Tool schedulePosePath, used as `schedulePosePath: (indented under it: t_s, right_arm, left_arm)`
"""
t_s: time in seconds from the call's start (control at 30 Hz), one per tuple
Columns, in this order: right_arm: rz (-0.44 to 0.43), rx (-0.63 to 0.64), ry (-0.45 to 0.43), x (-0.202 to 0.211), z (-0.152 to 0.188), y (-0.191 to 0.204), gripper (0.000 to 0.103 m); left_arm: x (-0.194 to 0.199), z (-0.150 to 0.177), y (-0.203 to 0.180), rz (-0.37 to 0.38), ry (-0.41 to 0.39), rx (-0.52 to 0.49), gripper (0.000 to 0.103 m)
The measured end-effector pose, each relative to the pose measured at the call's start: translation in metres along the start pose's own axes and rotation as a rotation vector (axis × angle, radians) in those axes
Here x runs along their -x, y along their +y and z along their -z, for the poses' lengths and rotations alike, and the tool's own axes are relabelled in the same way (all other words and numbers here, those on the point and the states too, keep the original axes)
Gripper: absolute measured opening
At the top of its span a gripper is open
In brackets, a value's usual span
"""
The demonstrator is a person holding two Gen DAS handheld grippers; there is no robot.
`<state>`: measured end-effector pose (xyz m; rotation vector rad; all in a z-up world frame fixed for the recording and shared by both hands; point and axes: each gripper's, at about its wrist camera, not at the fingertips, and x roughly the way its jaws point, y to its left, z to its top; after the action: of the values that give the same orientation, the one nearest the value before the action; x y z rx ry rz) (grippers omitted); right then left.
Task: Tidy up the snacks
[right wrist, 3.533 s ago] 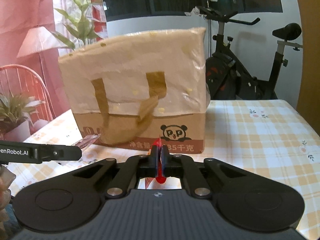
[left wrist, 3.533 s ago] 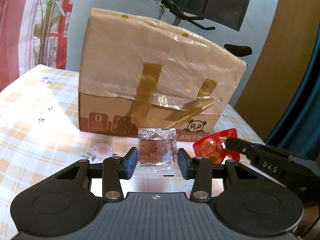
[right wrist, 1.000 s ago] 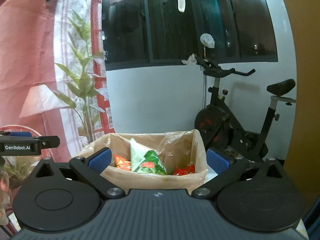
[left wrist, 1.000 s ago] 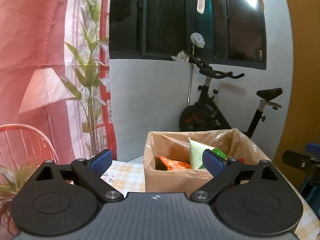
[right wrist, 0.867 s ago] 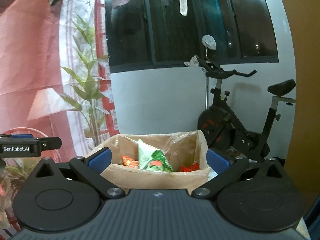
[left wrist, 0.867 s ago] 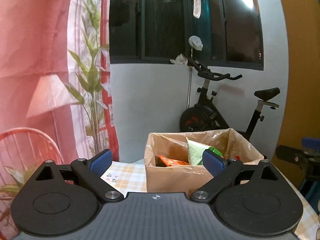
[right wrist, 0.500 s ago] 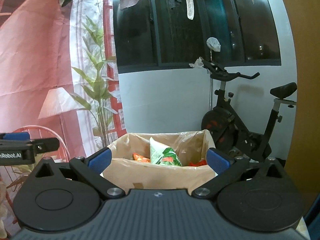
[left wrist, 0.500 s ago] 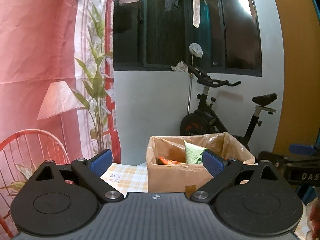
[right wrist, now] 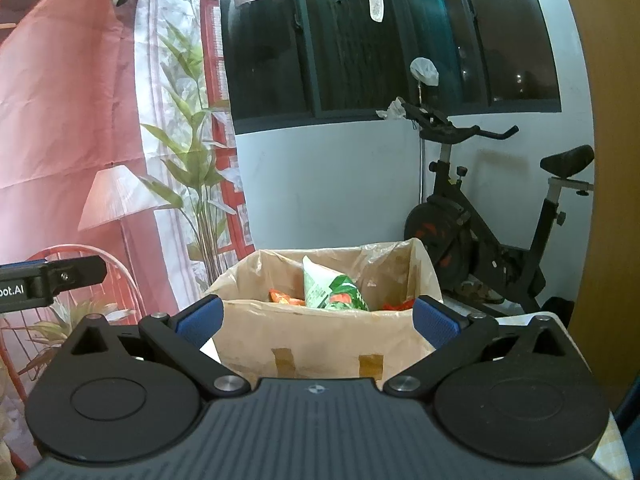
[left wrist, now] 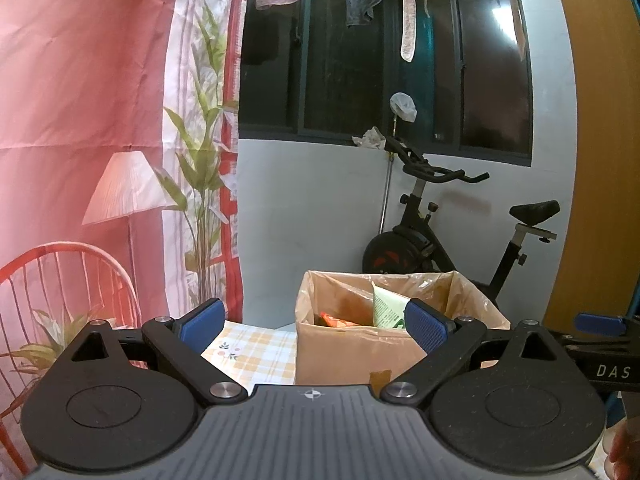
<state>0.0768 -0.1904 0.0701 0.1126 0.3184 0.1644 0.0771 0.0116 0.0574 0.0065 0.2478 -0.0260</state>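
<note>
A cardboard box (left wrist: pixel 352 354) lined with plastic stands on the checked tablecloth (left wrist: pixel 256 354) and holds snacks: a green packet (left wrist: pixel 386 310) and an orange packet (left wrist: pixel 336 320). In the right wrist view the box (right wrist: pixel 320 344) shows the green packet (right wrist: pixel 332 288), the orange packet (right wrist: pixel 284 297) and a red packet (right wrist: pixel 396 305). My left gripper (left wrist: pixel 314 324) is open and empty, raised in front of the box. My right gripper (right wrist: pixel 316 320) is open and empty, level with the box rim. The right gripper also shows at the right edge of the left wrist view (left wrist: pixel 600 340).
An exercise bike (right wrist: pixel 492 240) stands behind the table against the white wall. A pink printed curtain (left wrist: pixel 100 120) hangs on the left. Laundry hangs above a dark window (left wrist: pixel 380 60). A wooden panel (left wrist: pixel 592 160) is on the right.
Both grippers have pulled back and risen a little from the box, staying open and empty. 3.5 s ago each was low at a snack on the table; those snacks are out of view.
</note>
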Motion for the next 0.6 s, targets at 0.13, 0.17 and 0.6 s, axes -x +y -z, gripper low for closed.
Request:
schedulePosePath:
  t_s: [0.13, 0.17, 0.6]
  right_arm:
    - [0.000, 0.000, 0.001, 0.0005, 0.0002, 0.0003, 0.103]
    - [0.000, 0.001, 0.001, 0.0005, 0.0002, 0.0004, 0.103]
    - [-0.003, 0.012, -0.010, 0.0049, -0.0002, 0.0020, 0.103]
  left_arm:
    - [0.0009, 0.0011, -0.0004, -0.001, -0.008, -0.001, 0.098]
    - [0.0012, 0.0015, -0.0006, -0.001, -0.010, -0.001, 0.098]
    - [0.0046, 0.0009, 0.0004, 0.004, -0.033, 0.000, 0.098]
